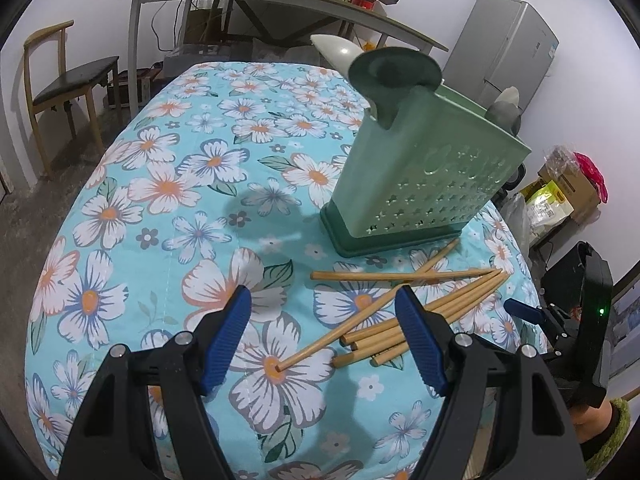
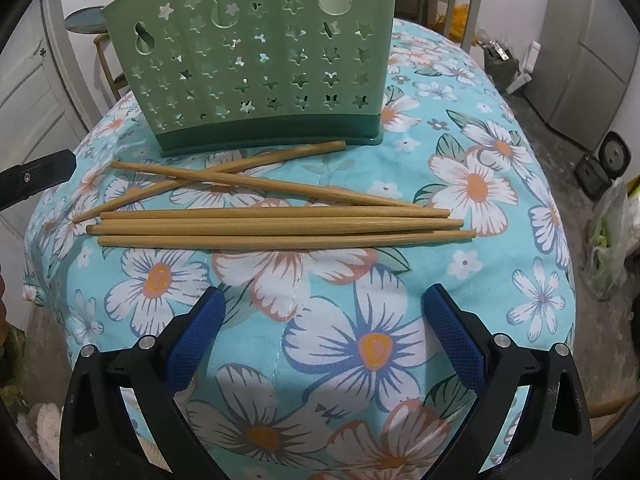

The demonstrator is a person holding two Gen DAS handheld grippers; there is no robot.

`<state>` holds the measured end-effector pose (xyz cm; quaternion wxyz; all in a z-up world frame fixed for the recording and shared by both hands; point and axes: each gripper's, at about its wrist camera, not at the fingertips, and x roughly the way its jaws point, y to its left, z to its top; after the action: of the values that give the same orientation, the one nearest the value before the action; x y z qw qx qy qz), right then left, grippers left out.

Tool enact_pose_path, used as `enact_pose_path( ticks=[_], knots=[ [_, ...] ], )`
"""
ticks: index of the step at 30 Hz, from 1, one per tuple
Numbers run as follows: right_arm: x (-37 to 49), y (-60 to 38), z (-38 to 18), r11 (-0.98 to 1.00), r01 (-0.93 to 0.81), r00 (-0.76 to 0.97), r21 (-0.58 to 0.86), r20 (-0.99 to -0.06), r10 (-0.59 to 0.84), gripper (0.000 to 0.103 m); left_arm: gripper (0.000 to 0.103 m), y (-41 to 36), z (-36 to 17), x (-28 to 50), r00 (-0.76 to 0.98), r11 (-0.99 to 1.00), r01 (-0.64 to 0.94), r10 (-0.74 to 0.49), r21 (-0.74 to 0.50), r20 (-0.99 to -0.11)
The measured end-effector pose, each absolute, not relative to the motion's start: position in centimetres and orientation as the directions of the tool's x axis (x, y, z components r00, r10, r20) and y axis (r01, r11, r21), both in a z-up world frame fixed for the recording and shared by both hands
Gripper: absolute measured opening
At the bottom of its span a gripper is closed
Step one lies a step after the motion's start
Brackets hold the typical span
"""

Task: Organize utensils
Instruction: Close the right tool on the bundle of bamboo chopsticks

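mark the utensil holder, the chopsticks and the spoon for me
utensil holder (image 2: 256,60): right wrist view, perforated front wall.
chopsticks (image 2: 280,224): right wrist view, middle stick of the bundle.
spoon (image 1: 334,46): left wrist view, pale bowl sticking up above the holder.

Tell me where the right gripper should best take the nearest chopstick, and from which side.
Probably mid-shaft on the nearest chopstick, coming from above with the right gripper. It lies flat across the view, alongside two others, so one pad must enter the narrow gap.
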<state>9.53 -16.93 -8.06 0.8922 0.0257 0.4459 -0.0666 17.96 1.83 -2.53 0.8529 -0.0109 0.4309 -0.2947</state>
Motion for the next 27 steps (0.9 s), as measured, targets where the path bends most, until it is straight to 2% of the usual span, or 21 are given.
enact_pose_path(
  ticks=[7,12,19,23,27],
  knots=[
    [8.8,-17.5,-7.4,0.993,0.116,0.590,0.024,-0.806,-0.050,0.095,0.072,1.4,-2.0,17.2,0.477,0.822,0.517,-0.508,-0.238,-0.717],
    [7.5,-20.4,-5.8,0.961,0.148,0.634,0.234,-0.768,0.090,0.094,0.072,0.7,-1.9,16.5,0.491,0.814,0.545,-0.504,-0.201,-0.710],
    [6.6,-25.3,-5.4,0.787,0.217,0.678,0.578,-0.669,0.305,0.071,0.072,-0.3,-2.0,15.7,0.499,0.796,0.579,-0.516,-0.175,-0.697],
    [7.3,-26.3,-6.1,0.695,0.265,0.682,0.669,-0.639,0.356,0.062,0.072,-0.4,-2.1,15.6,0.488,0.788,0.585,-0.530,-0.191,-0.693],
    [8.5,-27.1,-7.3,0.622,0.339,0.672,0.706,-0.644,0.365,0.047,0.072,-0.4,-2.0,15.4,0.487,0.782,0.592,-0.541,-0.196,-0.686]
  ],
)
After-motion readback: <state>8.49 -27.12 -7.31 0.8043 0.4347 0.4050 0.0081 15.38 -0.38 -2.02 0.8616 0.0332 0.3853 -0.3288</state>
